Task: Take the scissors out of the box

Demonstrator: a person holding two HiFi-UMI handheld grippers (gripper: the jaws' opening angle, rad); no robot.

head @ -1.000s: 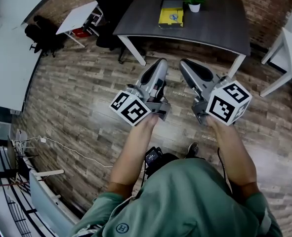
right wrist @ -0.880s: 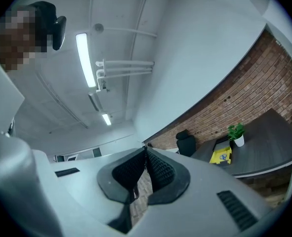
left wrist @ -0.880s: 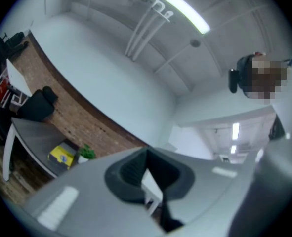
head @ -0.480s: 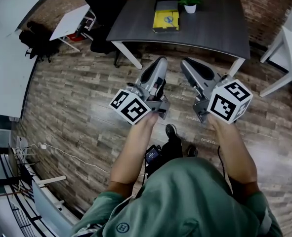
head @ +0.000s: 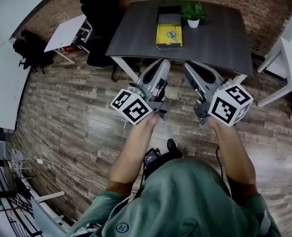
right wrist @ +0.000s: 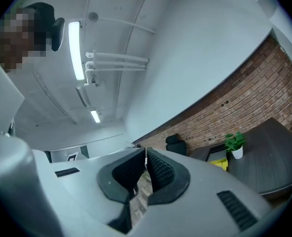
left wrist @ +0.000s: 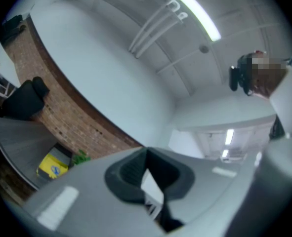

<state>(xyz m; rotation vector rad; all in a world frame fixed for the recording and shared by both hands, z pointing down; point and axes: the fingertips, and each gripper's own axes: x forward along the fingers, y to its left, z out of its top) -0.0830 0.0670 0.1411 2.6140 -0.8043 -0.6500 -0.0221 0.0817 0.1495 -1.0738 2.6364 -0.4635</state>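
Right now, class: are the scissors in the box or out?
In: a blue shape, likely the scissors, lies inside the yellow box on the table.

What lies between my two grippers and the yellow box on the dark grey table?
Only bare tabletop of the dark grey table, in the head view; nothing stands between the left gripper, right gripper and yellow box.

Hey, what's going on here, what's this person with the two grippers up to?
A person holds the left gripper and the right gripper out in front, both with jaws shut and nothing in them. The person stands on the wood floor, short of a dark table. On it sits an open yellow box beside a potted plant. A small blue shape inside the box is probably the scissors. Neither gripper has reached the box yet.
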